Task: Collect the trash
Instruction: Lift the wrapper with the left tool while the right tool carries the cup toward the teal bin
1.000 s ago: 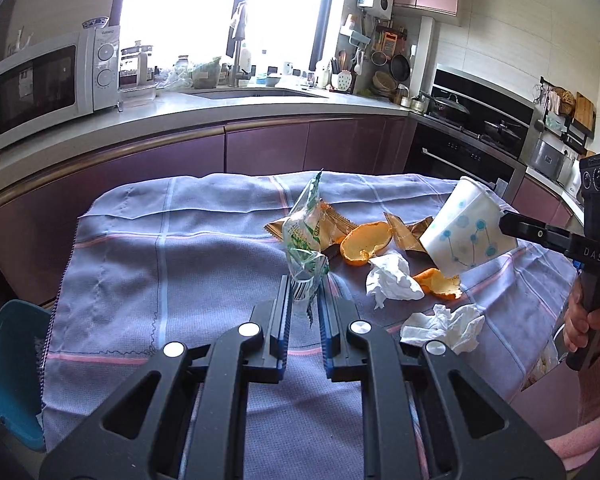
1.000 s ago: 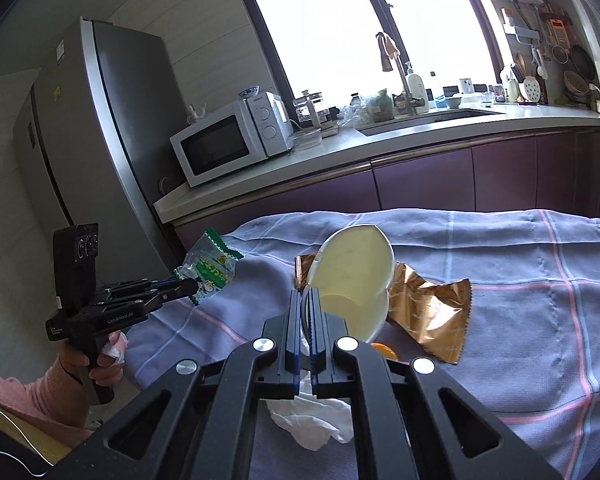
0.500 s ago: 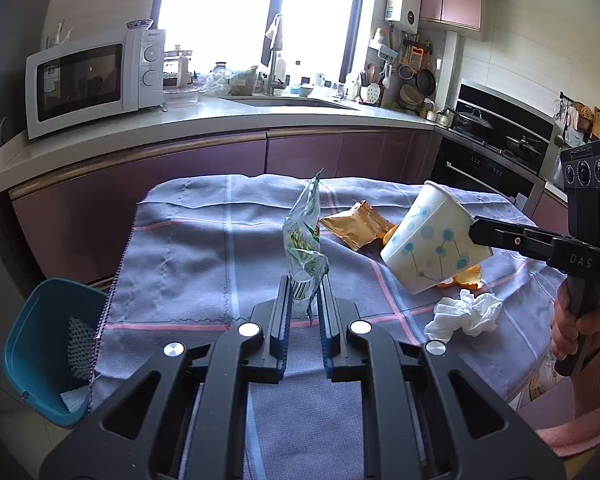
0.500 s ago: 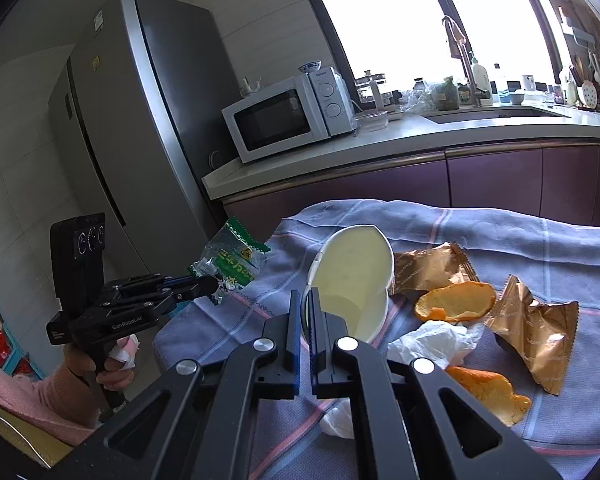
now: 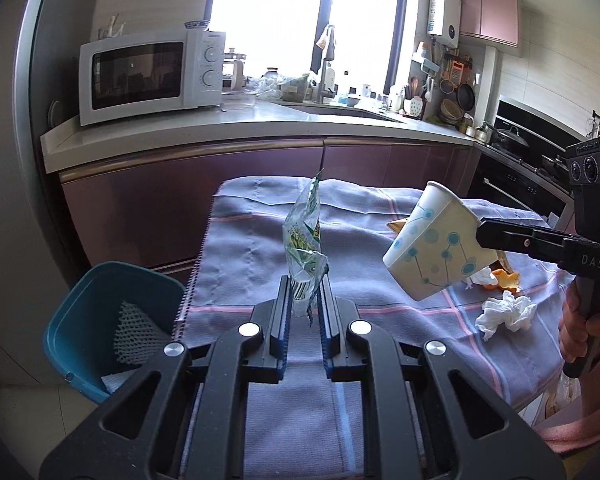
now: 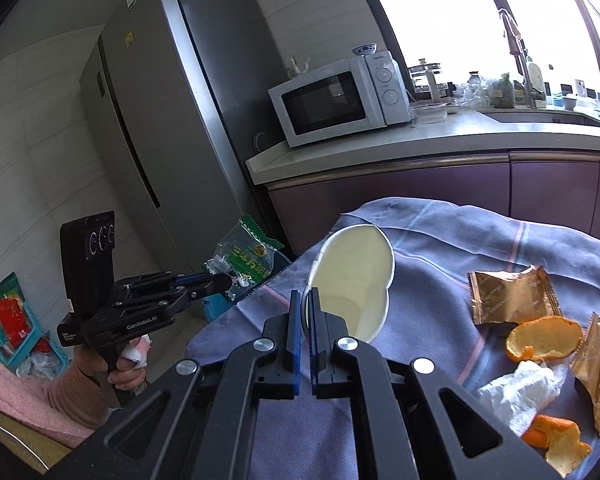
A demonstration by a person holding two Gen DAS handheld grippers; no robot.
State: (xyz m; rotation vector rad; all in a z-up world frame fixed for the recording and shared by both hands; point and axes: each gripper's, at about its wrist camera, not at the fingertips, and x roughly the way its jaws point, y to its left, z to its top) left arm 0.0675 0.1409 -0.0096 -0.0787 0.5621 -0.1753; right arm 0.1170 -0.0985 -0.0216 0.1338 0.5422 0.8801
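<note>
now left claw (image 5: 304, 298) with wrapper (image 5: 305, 240) nearer blue bin (image 5: 100, 312), cup (image 5: 432, 248) alongside

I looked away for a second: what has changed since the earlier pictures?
Both grippers swung left, toward the blue bin. The left gripper still clamps the green wrapper; the right gripper still pinches the paper cup. Peels, tissues and gold wrappers stayed put.

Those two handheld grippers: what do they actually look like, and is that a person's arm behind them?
Both are matte black plastic. The left gripper has silver bolts and blue-edged ribbed fingers. The right gripper bears white "DAS" lettering and a boxy top with three round lenses. In the right wrist view, the left one reads "GenRobot.AI". Each has a pistol handle, held by a bare hand in a pink knit sleeve. No cables show.
</note>
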